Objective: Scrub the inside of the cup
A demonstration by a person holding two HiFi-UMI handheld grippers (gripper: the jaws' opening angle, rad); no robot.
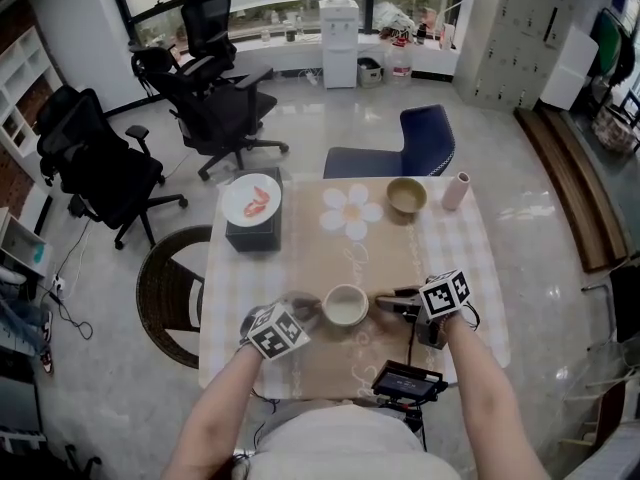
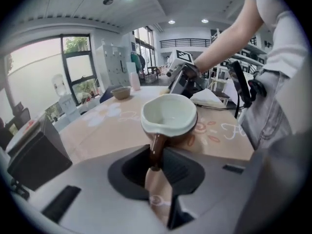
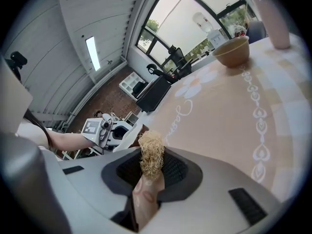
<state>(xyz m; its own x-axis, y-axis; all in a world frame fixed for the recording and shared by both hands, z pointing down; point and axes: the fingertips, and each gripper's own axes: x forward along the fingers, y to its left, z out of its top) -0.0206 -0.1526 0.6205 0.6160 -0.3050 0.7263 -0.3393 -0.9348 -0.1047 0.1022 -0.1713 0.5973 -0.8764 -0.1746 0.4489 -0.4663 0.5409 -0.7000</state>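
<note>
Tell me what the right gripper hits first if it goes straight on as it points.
Most likely the white-lined brown ceramic cup, which the left gripper holds by its handle ahead of the right gripper and its straw-coloured fibre scrubber; depth is hard to judge.

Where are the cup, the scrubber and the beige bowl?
cup (image 2: 170, 112), left gripper view, on its white inside.
scrubber (image 3: 151, 155), right gripper view, on its straw-coloured fibres.
bowl (image 1: 407, 196), head view, on its middle.
</note>
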